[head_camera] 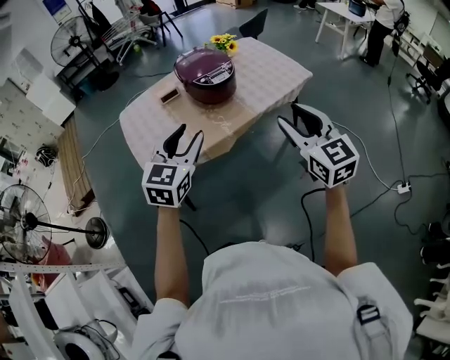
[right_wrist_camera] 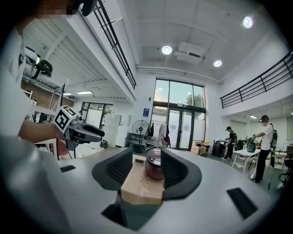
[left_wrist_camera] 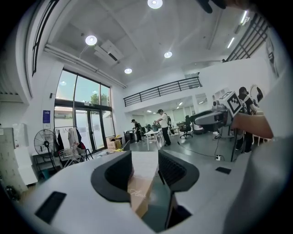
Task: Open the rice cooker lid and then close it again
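Observation:
The rice cooker (head_camera: 205,75), dark maroon and round with its lid down, stands on a table under a beige checked cloth (head_camera: 271,74), well ahead of both grippers. My left gripper (head_camera: 192,133) hangs in the air before the table's near edge, open, with nothing between its jaws. My right gripper (head_camera: 288,116) is held to the right of that edge, also open and empty. In the right gripper view the cooker (right_wrist_camera: 153,167) shows far off between the jaws of the right gripper (right_wrist_camera: 143,160). The left gripper view shows only the table's corner (left_wrist_camera: 139,194) past the left gripper (left_wrist_camera: 144,160).
A bunch of yellow flowers (head_camera: 225,43) and a small dark box (head_camera: 169,96) share the table. Standing fans (head_camera: 70,42) (head_camera: 28,221) and shelving line the left. Cables and a power strip (head_camera: 403,188) lie on the floor at the right. People stand by white tables (head_camera: 344,17) at the back.

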`<control>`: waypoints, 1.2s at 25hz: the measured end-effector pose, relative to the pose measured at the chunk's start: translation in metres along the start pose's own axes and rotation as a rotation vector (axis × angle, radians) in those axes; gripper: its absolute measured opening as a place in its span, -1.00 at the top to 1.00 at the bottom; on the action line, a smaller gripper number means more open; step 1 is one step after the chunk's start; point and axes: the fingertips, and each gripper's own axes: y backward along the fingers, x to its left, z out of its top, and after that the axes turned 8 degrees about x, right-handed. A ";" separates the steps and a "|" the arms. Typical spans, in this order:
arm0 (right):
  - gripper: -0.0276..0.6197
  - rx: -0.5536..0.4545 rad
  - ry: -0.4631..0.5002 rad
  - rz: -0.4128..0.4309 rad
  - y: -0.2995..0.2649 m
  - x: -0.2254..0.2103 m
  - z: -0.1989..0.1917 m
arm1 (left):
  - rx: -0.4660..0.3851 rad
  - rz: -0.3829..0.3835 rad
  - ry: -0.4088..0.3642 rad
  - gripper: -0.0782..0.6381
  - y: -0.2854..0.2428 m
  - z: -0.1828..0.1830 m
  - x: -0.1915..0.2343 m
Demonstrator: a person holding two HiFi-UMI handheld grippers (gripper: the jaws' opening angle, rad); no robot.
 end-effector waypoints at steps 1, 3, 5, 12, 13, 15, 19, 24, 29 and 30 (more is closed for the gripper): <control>0.29 0.000 -0.001 0.003 0.001 -0.004 -0.002 | 0.001 0.003 0.002 0.23 -0.002 0.001 -0.003; 0.27 -0.001 -0.011 0.014 0.004 -0.012 -0.006 | 0.006 0.009 0.009 0.23 -0.006 0.002 -0.009; 0.27 -0.003 -0.019 0.024 0.005 -0.017 -0.011 | 0.012 0.016 0.013 0.24 -0.008 0.002 -0.014; 0.26 0.009 -0.009 0.047 0.001 -0.033 -0.027 | 0.033 0.027 0.029 0.24 -0.024 0.000 -0.022; 0.26 0.011 -0.006 0.050 -0.001 -0.034 -0.028 | 0.035 0.028 0.032 0.24 -0.026 -0.001 -0.022; 0.26 0.013 -0.002 0.051 -0.003 -0.039 -0.030 | 0.034 0.029 0.036 0.24 -0.032 -0.001 -0.021; 0.26 0.018 -0.004 0.045 -0.014 -0.053 -0.033 | 0.043 0.033 0.038 0.24 -0.050 -0.003 -0.015; 0.26 0.033 0.019 0.044 -0.037 -0.076 -0.034 | 0.037 0.034 0.058 0.24 -0.084 -0.005 -0.001; 0.25 0.052 0.045 0.045 -0.075 -0.109 -0.029 | 0.029 0.038 0.077 0.24 -0.134 0.000 0.029; 0.24 0.061 0.047 0.045 -0.084 -0.117 -0.028 | 0.030 0.041 0.085 0.24 -0.144 0.001 0.035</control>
